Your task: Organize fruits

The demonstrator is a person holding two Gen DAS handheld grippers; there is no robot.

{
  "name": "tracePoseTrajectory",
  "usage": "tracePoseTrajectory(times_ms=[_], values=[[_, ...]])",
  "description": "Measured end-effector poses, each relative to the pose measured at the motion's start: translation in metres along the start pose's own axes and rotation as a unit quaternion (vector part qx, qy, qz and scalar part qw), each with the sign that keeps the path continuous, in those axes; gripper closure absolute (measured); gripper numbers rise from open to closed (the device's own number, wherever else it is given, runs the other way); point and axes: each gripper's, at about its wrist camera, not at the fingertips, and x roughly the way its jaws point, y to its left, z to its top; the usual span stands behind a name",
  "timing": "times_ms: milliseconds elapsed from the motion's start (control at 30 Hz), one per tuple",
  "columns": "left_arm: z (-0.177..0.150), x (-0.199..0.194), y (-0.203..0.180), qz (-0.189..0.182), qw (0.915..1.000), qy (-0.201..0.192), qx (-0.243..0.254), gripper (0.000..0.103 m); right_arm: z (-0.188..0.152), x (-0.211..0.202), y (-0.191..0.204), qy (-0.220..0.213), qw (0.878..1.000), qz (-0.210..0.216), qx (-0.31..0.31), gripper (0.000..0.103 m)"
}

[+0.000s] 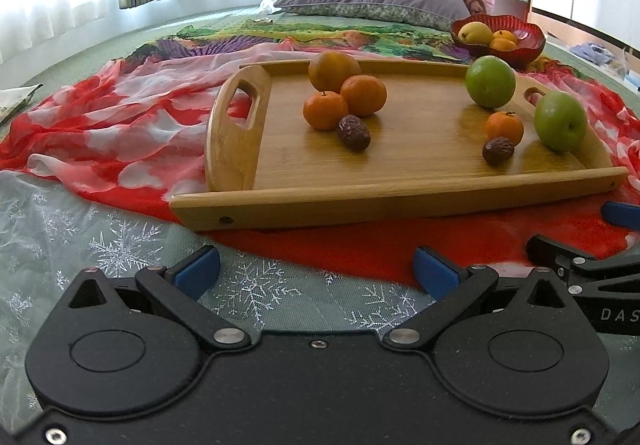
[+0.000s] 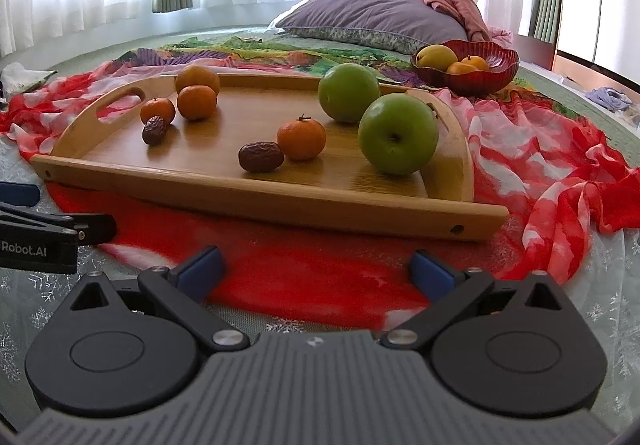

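Here, both tools hang low before the near edge of the wooden tray (image 2: 256, 201), nothing gripped. Left gripper (image 1: 316, 269): blue fingers spread wide, empty. Right gripper (image 2: 316, 269): likewise spread, empty; its tip also shows at the lower right of the left view.

Tray sits on a red-and-white scarf (image 2: 560, 165) over the bed. On it: three oranges bunched at upper left of the right view (image 2: 197, 102), one date (image 2: 154, 130) touching them; centre, a lone small orange (image 2: 301, 138) with a second date (image 2: 261, 156) just beside; right, two green apples (image 2: 397, 133), close together.

Red bowl (image 2: 492, 79), upper right, beyond the tray, already holds a yellow fruit and small oranges. Likely the sorting goal, so loose fruit waits on the tray. The wide spread suits the apples.
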Motion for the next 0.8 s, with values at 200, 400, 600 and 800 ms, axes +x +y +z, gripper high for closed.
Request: tracePoseTrajectory(times_ms=[200,400,600,800], values=[[0.0004,0.0002,0.0013,-0.001,1.0,0.001,-0.002,0.0,-0.0028,0.0001,-0.0006,-0.009,1.0,0.003,0.0,0.0],[0.0002,0.0015,0.0017,-0.002,1.0,-0.001,-0.002,0.0,-0.0029,0.0005,-0.0008,-0.012,1.0,0.001,-0.001,0.0],[0.0006,0.0035,0.0033,-0.004,1.0,0.003,-0.002,0.0,-0.0032,0.0005,-0.0005,-0.012,1.0,0.001,-0.002,0.0],[0.0001,0.0032,0.0036,-0.004,1.0,0.003,-0.002,0.0,-0.0033,0.0005,-0.0005,-0.012,1.0,0.001,-0.001,0.0]])
